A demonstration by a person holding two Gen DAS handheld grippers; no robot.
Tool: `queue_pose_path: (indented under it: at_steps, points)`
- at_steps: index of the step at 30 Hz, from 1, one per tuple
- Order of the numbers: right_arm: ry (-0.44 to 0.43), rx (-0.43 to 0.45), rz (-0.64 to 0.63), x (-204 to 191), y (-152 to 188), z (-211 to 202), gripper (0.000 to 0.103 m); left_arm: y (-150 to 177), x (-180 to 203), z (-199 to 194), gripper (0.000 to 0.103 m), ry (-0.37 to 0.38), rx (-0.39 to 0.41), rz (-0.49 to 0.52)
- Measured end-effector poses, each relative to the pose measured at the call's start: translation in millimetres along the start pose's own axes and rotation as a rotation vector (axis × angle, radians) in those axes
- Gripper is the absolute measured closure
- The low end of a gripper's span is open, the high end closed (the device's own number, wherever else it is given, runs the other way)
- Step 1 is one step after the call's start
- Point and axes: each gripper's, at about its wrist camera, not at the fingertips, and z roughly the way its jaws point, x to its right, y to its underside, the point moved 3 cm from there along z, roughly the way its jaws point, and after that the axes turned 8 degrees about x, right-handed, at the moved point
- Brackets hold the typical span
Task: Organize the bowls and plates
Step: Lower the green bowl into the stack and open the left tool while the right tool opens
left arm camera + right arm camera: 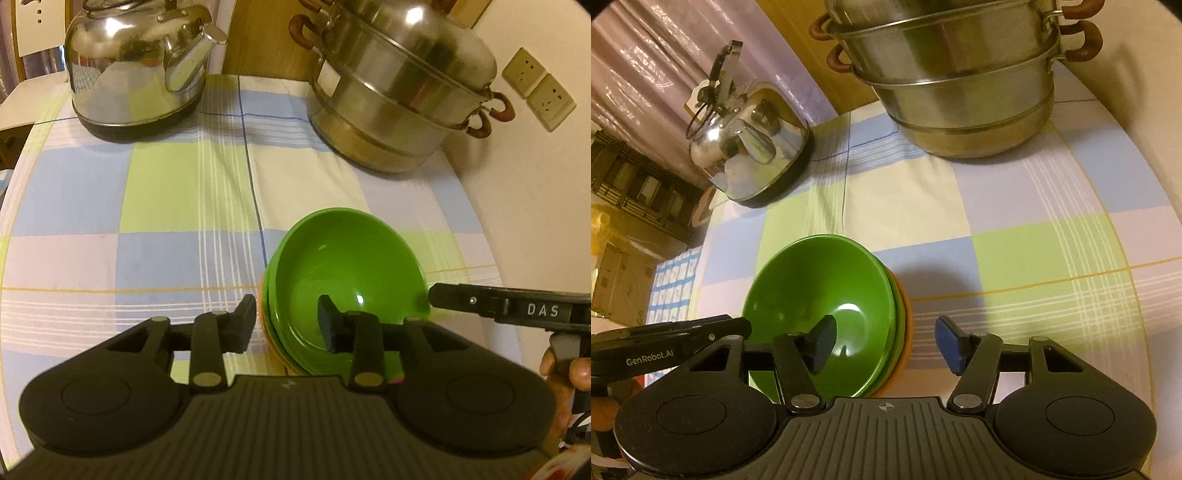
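Two grippers, both straddling the rim of the same bowl stack from opposite sides. Left gripper (287, 323): fingers moderately apart, one pad inside the top green bowl (347, 266), the other outside its left rim; pads not visibly pressing the wall, so not clamped. Right gripper (886, 343): fingers wide, left pad inside the bowl, right pad well outside over the cloth, gripping nothing.

Stack: green bowl nested in another green one, an orange bowl (907, 325) at the bottom, resting tilted on the checked cloth of the counter (147, 206), near its front edge. My read: a rim pinch is the only workable hold on a nested bowl, hence one pad in, one out.

Kettle (136, 70) and steamer pot (399, 85) stand at the back, well apart from the stack, so clear room to lift.
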Motion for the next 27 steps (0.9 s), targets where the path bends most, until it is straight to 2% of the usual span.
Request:
queue_pose_path:
  at_steps: [3,5,9,10,15,19,22,27]
  points:
    - [0.004,-0.003,0.01,1,4,-5,0.042,2,1,-5,0.057,0.004,0.013,-0.007]
    - [0.003,-0.004,0.016,2,8,-7,0.042,4,0,-7,0.041,0.004,0.021,-0.017]
    - [0.002,-0.009,0.03,4,15,-11,0.041,12,-6,-14,0.023,-0.002,0.046,-0.053]
    - [0.003,-0.008,0.029,5,16,-12,0.041,14,-9,-15,0.015,0.001,0.054,-0.065]
    - [0.007,0.009,0.049,10,22,-19,0.041,22,-18,-19,0.01,-0.012,0.073,-0.087]
    - [0.02,0.016,0.046,13,25,-22,0.041,25,-18,-20,0.01,-0.059,0.105,-0.042]
    - [0.023,0.016,0.051,13,26,-22,0.041,27,-15,-19,0.01,-0.058,0.109,-0.013]
    - [0.018,0.016,0.041,9,25,-22,0.041,26,-15,-17,0.01,-0.042,0.101,-0.029]
